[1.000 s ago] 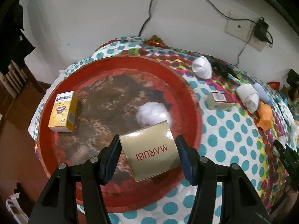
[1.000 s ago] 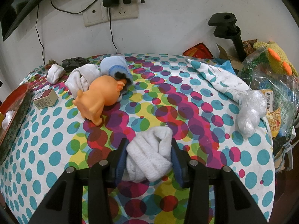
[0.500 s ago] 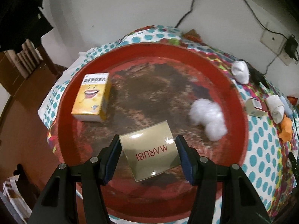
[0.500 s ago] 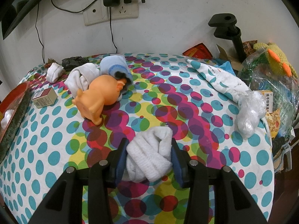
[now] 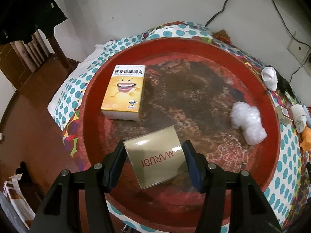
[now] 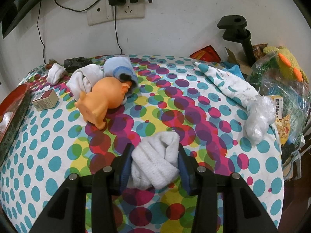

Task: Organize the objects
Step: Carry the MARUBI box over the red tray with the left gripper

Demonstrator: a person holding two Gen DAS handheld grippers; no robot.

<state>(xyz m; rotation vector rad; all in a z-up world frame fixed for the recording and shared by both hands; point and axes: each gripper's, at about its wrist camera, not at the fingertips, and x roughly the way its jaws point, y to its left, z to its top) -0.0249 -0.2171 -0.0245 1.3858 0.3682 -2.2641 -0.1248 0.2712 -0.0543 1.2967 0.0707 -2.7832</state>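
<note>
My left gripper is shut on a gold box marked MARUBI, held tilted above the near part of a round red tray. Inside the tray lie a yellow box with a smiling cartoon mouth at the left and a crumpled clear plastic wad at the right. My right gripper is shut on a rolled white sock just over the dotted tablecloth. The tray's edge shows at the far left of the right wrist view.
On the cloth lie an orange rubber toy, white and blue socks, a small brown carton, a white sock ball and a plastic wad. Bags and a knitted toy crowd the right edge. Cables and sockets hang on the wall.
The left gripper has carried the gold box leftward and lower over the tray, so the yellow box now looks nearer and the plastic wad sits further right. The right gripper has kept still.
</note>
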